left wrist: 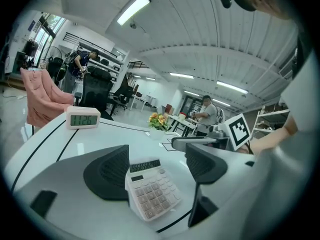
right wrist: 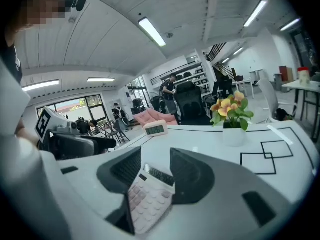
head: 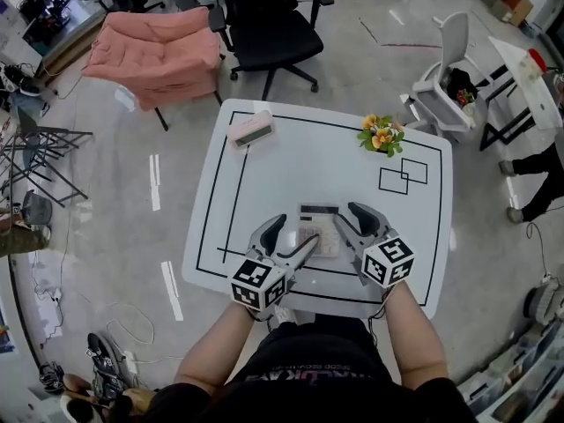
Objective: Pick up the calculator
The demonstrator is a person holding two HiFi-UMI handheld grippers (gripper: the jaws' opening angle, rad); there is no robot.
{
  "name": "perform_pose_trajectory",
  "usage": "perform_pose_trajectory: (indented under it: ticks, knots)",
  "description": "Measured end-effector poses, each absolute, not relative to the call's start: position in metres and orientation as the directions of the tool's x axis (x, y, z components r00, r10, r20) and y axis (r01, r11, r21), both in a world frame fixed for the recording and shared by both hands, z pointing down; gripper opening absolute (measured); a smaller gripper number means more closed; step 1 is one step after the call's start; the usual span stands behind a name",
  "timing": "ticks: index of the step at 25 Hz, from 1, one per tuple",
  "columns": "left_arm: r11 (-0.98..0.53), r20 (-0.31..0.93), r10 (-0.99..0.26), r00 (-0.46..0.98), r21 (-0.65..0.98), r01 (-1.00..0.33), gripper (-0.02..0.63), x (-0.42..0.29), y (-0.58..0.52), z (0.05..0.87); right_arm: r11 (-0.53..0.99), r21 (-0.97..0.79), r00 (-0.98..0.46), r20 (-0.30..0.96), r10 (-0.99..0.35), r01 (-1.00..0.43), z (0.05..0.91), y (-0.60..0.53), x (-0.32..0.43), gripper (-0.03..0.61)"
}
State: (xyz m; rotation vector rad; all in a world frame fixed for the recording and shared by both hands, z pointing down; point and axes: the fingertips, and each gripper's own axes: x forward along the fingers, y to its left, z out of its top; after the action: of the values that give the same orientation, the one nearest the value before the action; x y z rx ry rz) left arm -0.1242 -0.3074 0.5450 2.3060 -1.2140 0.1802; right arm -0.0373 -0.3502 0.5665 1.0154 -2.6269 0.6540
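The small pale rectangular digital clock (left wrist: 83, 119) shows 11:26 in dark digits on its greenish display, legible in the left gripper view. The key legends and the dark display strip of the pale pink plastic calculator (left wrist: 152, 189) are too small to read. The lettering across the person's black shirt (head: 291, 379) is too blurred to read.

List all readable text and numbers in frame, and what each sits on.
"11:26": display of the digital clock on the table.
Key labels on the calculator: too small to read; no digits readable on its display.
Print on the person's shirt: too blurred to read.
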Motion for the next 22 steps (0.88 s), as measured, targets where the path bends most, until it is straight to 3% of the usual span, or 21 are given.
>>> perform_pose_trajectory:
  ticks: [22]
  knots:
    - [-0.383, 0.425, -0.708, 0.563, 0.439, -0.813, 0.345, -0.130, -0.317, 0.587, 0.716, -0.428, -0.775, 0.580, -0.251, -0.552, 0.664, -0.374, -0.053, 0.169]
